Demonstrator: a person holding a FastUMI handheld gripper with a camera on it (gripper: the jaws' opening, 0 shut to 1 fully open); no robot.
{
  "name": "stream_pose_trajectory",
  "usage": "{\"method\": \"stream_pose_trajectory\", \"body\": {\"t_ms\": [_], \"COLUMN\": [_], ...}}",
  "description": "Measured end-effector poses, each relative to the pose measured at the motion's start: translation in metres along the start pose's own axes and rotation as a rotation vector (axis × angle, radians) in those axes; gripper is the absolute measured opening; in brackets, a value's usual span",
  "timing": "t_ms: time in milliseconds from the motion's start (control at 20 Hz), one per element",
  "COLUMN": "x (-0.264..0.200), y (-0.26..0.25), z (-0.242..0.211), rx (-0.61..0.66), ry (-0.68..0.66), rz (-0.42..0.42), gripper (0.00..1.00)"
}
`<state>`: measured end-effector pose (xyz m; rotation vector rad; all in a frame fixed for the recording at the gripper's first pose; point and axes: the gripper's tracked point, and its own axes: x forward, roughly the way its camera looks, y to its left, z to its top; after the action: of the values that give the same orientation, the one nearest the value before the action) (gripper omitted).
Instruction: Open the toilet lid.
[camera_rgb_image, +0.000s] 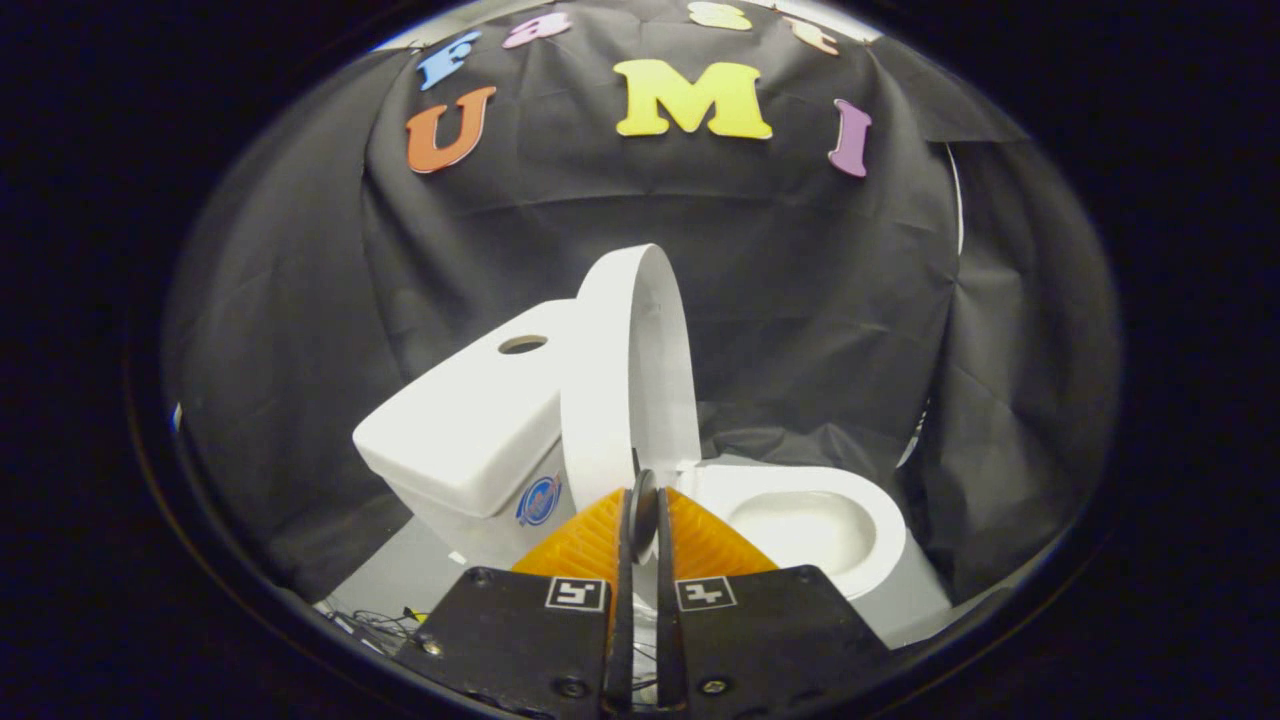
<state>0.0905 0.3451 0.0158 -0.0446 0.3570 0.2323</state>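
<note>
And there it is: the toilet lid (625, 375) stands up, swung high off the bowl (810, 525) and near upright, its back close against the tank (470, 420). Whether it actually leans on the tank I can't tell from this angle. The bowl lies open beyond the fingers, its pale basin in plain sight.

The gripper (643, 510) sits low at the foot of the lid, just ahead of the hinge end. Its jaws are drawn almost together with only a sliver between them, and a small dark round piece shows at the tips. The lower edge of the lid runs right down to that gap, so it may be nipped there, but contact is too fine to call.

By my reading the job is as good as done: the lid is up, and what's left is letting go and backing off without knocking it forward.

Writing? A round blue badge (538, 500) on the tank's front, too small to read. Square coded markers (577, 593) sit on the gripper body.
</note>
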Motion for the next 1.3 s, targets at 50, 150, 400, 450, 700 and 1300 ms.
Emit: {"method": "stream_pose_trajectory", "body": {"t_ms": [50, 150, 400, 450, 700, 1300], "x": [-0.003, -0.021, -0.067, -0.079, -0.114, -0.126], "y": [-0.001, -0.002, -0.022, -0.034, -0.109, -0.268], "z": [0.006, 0.024, 0.05, 0.055, 0.061, -0.016], "rx": [-0.011, -0.036, -0.029, -0.016, 0.048, 0.095], "ry": [-0.027, -0.119, -0.288, -0.323, -0.456, -0.452], "rz": [0.019, 0.041, 0.085, 0.078, 0.013, -0.14], "gripper": [0.14, 0.2, 0.74, 0.85, 0.92, 0.92]}}
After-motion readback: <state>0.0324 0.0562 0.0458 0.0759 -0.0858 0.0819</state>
